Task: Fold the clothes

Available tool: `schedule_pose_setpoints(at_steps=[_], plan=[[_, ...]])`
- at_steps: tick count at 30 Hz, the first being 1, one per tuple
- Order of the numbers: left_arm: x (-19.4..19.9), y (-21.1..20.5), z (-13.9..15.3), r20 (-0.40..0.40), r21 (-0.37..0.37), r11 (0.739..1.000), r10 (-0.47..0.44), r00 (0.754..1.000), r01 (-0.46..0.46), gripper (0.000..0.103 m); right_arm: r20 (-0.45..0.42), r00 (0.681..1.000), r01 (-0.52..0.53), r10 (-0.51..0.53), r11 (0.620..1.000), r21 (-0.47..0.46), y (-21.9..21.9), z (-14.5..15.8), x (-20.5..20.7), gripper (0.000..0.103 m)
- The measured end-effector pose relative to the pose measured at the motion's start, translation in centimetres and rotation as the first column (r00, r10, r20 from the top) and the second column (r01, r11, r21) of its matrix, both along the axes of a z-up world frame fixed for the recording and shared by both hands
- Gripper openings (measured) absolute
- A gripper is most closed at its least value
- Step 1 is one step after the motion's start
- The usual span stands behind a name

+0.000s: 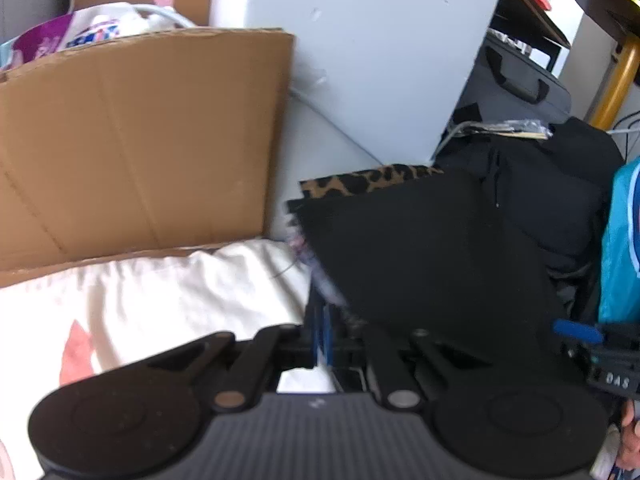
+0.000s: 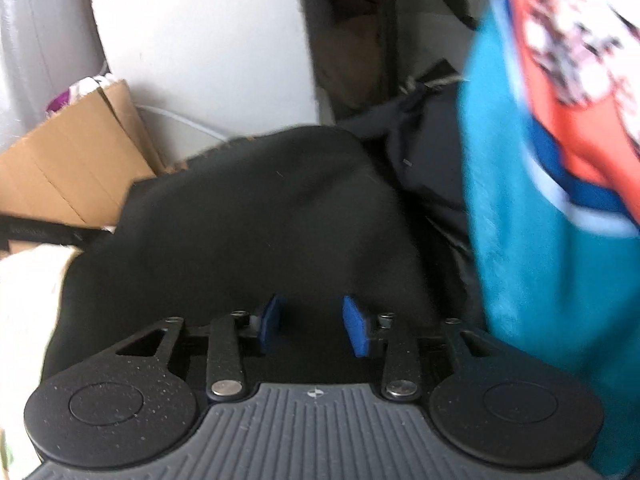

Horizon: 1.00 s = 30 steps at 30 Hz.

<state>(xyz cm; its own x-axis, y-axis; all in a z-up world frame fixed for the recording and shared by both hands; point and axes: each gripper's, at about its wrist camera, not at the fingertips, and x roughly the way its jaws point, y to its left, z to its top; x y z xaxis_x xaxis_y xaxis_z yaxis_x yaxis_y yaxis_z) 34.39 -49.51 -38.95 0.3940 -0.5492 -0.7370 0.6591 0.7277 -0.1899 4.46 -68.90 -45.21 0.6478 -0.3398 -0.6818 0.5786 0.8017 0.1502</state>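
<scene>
On my far left stands an open cardboard box (image 1: 140, 136), stuffed with white and purple printed packaging (image 1: 80, 32) that pokes above its rim; I cannot make out what the packets are. The left view also gives me a grey case with a handle (image 1: 516, 80) far right, a leopard-print cloth (image 1: 372, 182) peeking out from under the far edge of the black garment (image 1: 420, 248), and a cream fabric with pink marks (image 1: 160, 292) spread near left. The right view shows none of those clearly, but it does show a teal cloth (image 2: 532, 240) hanging close on the right with an orange floral piece (image 2: 580, 80) above it. The black garment lies in the middle of both views, draped over the dark pile behind. My left tool (image 1: 324, 340) has its blue pads pressed narrow together, pinching the garment's near left edge. My right tool (image 2: 312, 324) stands half wide, with the garment's near fold bulging just beyond the pads, which do not press on it.
</scene>
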Motion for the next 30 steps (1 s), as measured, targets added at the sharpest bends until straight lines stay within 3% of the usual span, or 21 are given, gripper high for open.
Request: schedule_pose_setpoints(at_steps=[5,10,16,20,27,30], plan=[[-0.6,1.6,1.8,0.007,-0.048,0.999,0.006,1.0,-0.006,0.005,-0.034,0.999,0.011,-0.012,1.0,-0.003,0.3,-0.1,-3.3,0.045],[-1.8,1.8,3.8,0.015,-0.112,0.994,0.0,1.0,0.002,0.016,-0.008,0.999,0.039,-0.039,0.999,-0.032,1.3,1.2,-5.7,0.046],[-5.2,0.4,4.5,0.009,-0.157,0.985,-0.076,0.997,0.077,0.02,-0.025,0.999,0.045,-0.046,0.998,-0.054,2.2,1.2,-5.9,0.048],[-7.8,-1.0,3.7,0.039,-0.146,0.978,-0.142,0.989,0.147,0.039,-0.032,0.998,0.062,-0.063,0.998,-0.02,2.2,0.4,-5.7,0.048],[-9.0,-2.6,1.5,0.09,-0.041,0.984,-0.168,0.982,0.172,0.039,-0.034,0.998,0.043,-0.044,0.999,-0.03,3.5,0.2,-5.5,0.048],[-9.0,-2.8,0.5,0.112,0.031,0.984,-0.178,0.978,0.176,0.039,-0.057,0.997,0.059,-0.06,0.998,-0.008,3.2,0.0,-5.2,0.053]])
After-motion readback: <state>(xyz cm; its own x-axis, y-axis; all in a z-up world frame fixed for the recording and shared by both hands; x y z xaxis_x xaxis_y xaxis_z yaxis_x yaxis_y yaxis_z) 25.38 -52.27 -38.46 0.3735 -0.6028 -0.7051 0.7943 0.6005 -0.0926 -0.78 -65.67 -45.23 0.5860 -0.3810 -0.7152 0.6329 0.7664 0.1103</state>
